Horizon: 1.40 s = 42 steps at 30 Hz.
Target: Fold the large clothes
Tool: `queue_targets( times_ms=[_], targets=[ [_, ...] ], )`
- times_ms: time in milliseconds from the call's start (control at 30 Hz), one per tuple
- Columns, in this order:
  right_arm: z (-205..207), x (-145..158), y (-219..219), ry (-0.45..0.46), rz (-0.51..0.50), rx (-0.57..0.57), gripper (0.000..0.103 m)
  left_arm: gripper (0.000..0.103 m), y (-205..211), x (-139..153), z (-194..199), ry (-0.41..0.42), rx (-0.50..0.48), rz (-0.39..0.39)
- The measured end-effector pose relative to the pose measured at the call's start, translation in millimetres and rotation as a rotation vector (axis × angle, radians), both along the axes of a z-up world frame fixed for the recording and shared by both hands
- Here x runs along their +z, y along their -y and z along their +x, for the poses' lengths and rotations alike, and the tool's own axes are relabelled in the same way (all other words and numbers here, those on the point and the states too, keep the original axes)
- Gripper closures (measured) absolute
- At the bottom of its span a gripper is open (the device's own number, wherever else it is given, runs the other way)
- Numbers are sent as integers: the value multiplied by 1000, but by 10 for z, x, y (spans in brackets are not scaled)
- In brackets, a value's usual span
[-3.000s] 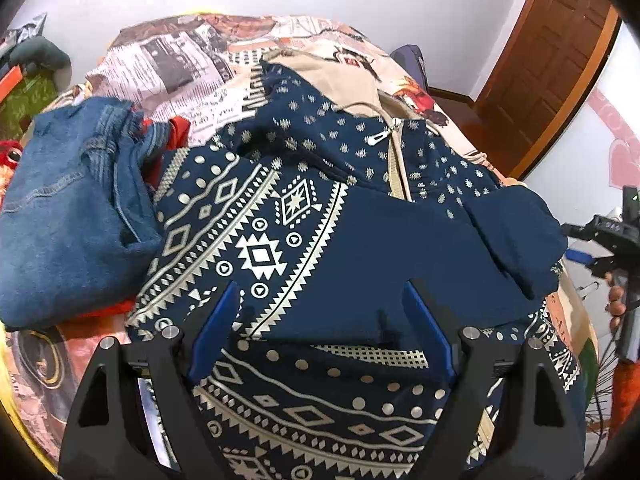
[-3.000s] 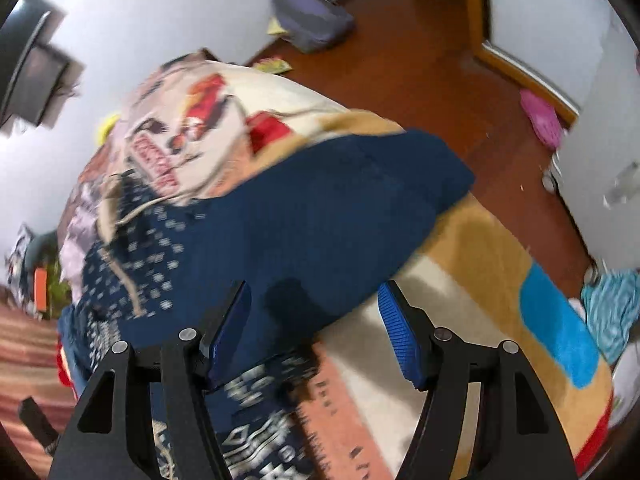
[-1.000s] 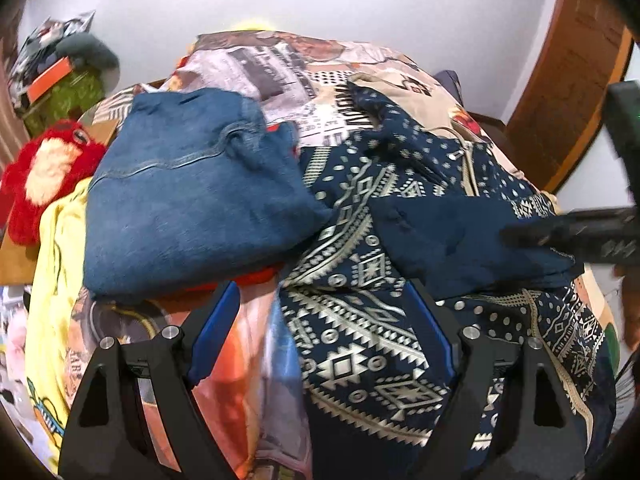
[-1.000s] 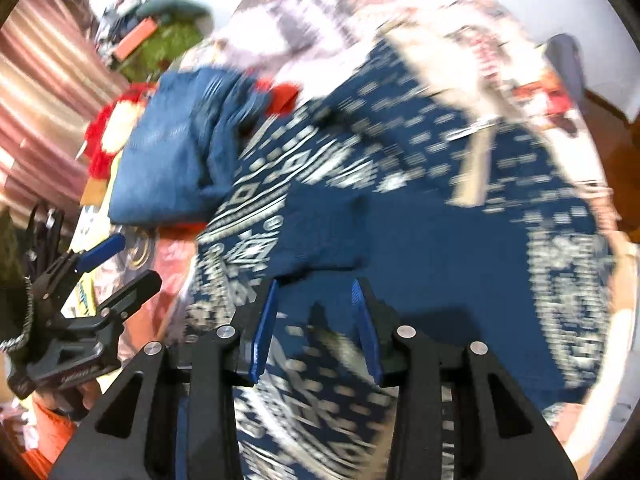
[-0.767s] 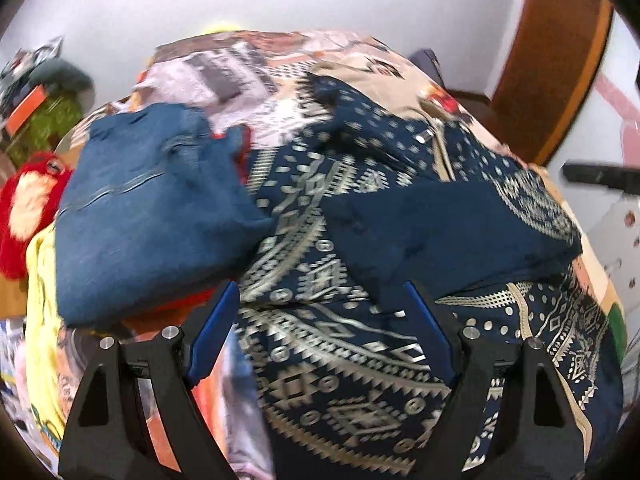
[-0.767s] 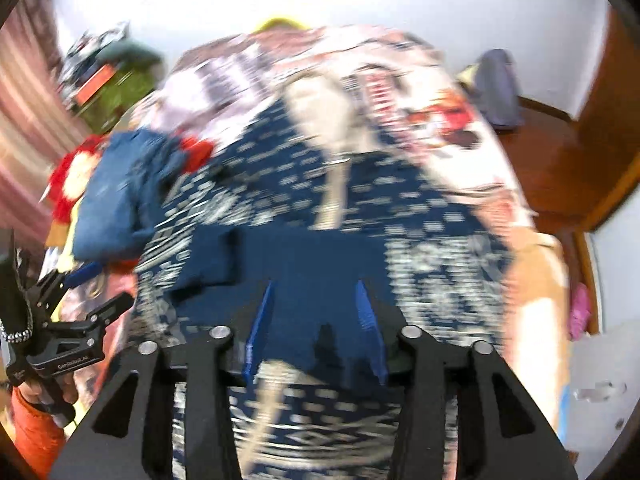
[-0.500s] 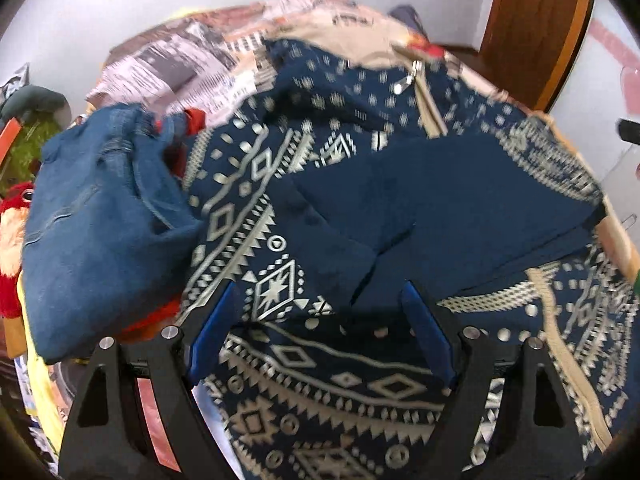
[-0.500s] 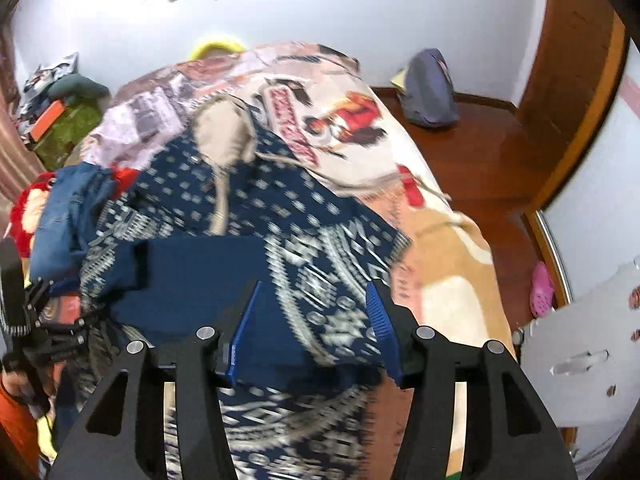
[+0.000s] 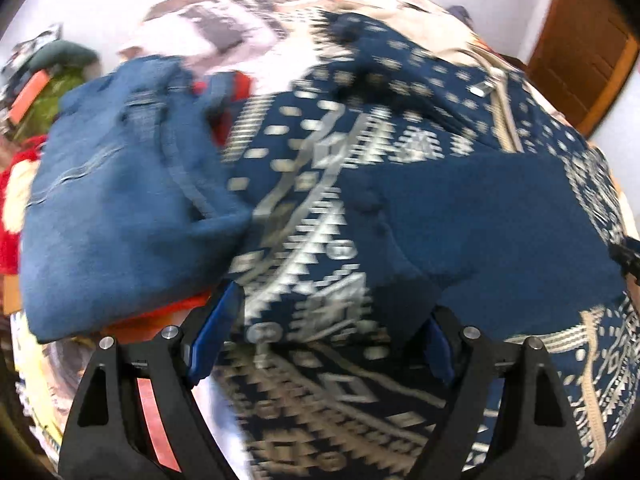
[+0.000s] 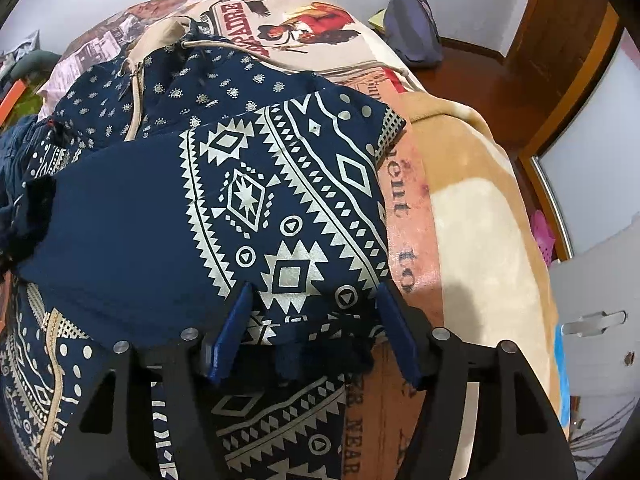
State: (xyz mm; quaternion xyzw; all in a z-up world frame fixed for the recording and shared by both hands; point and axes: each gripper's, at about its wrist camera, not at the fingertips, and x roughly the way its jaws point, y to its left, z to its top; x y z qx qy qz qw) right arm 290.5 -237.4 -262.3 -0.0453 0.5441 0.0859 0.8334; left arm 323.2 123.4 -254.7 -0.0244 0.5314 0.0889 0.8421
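Note:
A navy hoodie with a cream geometric print [image 9: 328, 208] [image 10: 256, 184] lies spread on the bed, zipper and cream hood lining at the far end. Both sleeves lie folded across its body, the plain navy cuffs crossing the middle [image 9: 480, 220]. My left gripper [image 9: 320, 332] is open, its blue pads low over the patterned left part of the hoodie. My right gripper [image 10: 312, 328] is open over the folded patterned sleeve near the hoodie's right edge. Neither holds cloth.
Folded blue jeans [image 9: 120, 200] with a red garment beneath lie left of the hoodie. The bed's printed blanket [image 10: 472, 200] runs to the right edge. A grey bag [image 10: 412, 32] sits on the wooden floor by a brown door [image 9: 584, 40].
The right sleeve has been laid across the hoodie's body and let go; my right gripper has swung back to the right side. My left gripper has dropped closer to the hoodie.

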Motion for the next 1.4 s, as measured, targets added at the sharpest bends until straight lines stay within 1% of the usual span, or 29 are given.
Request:
queue_targets(
  times_ms=[167,200,267,333,433,500,600,667,700,800,900,1033,1133,1233,1300,1400],
  targets=[
    [-29,-8,53,8,18,-4,40,19,-379,62,-249,42,125,-43],
    [-40,-6,59,10,20,-6,40,12,-432,56,-281,43,138,-63],
    [-65,-18,68,14,14,-9,39,11,-568,-13,-379,39,175,-142],
    [-69,-20,52,17,-2,-10,37,11,-593,-67,-414,16,174,-176],
    [-85,-8,40,10,-30,-18,33,11,-513,-60,-458,7,156,-155],
    [-85,17,40,1,-30,-14,33,11,-442,-4,-459,10,137,-130],
    [-69,89,52,-26,-19,-3,33,11,-296,201,-461,45,84,-88],
    [-51,165,55,-36,6,4,33,11,-224,339,-435,76,51,-70],
    [-40,221,51,-27,16,10,33,11,-182,423,-408,96,32,-59],
    [10,445,9,29,16,23,33,11,-44,701,-281,161,-26,-29],
    [74,699,-60,96,28,38,33,11,55,900,-84,209,-69,-20],
    [206,996,-193,183,54,60,33,11,151,1084,251,249,-92,-39],
    [375,1155,-363,224,73,87,33,11,166,1137,523,263,-87,-67],
    [574,1218,-543,246,75,113,33,11,148,1128,794,256,-82,-109],
    [695,1213,-652,256,73,130,33,11,127,1072,977,241,-74,-117],
    [938,1093,-822,227,65,137,33,11,67,947,1258,211,-61,-127]
  ],
)
